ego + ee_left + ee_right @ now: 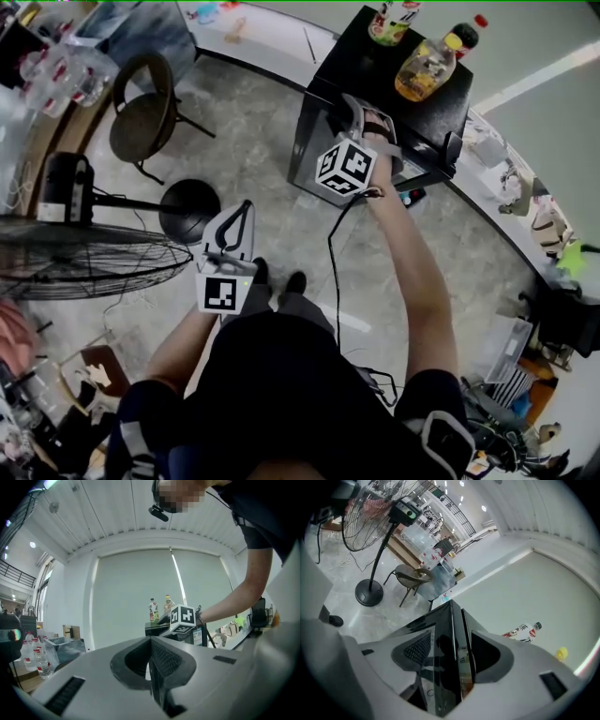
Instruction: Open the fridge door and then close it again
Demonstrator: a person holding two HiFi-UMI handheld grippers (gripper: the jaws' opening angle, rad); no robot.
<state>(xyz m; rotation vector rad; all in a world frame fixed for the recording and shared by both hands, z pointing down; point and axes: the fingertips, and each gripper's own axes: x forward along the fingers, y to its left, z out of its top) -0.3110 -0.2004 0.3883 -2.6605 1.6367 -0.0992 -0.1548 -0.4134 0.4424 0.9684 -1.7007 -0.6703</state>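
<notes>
Opening is the step in hand, and it looks barely begun. The right gripper (pixel 368 117) has its fingers spread wide around the edge of the door (pixel 449 644), not plainly clamped on it. The fridge (pixel 375 80), a small boxy black cabinet, stands on the mottled grey floor (pixel 253 141) with bottles (pixel 427 66) on top. Its door is glossy and slick, so a firm pinch and steady outward pull seem needed. The left gripper (pixel 151 667) hangs aside, fingers pressed together, empty.

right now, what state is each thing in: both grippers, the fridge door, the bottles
fridge door, looks closed
right gripper, open, jaws astride the door's edge
left gripper, shut, empty
bottles, upright on the fridge top
</notes>
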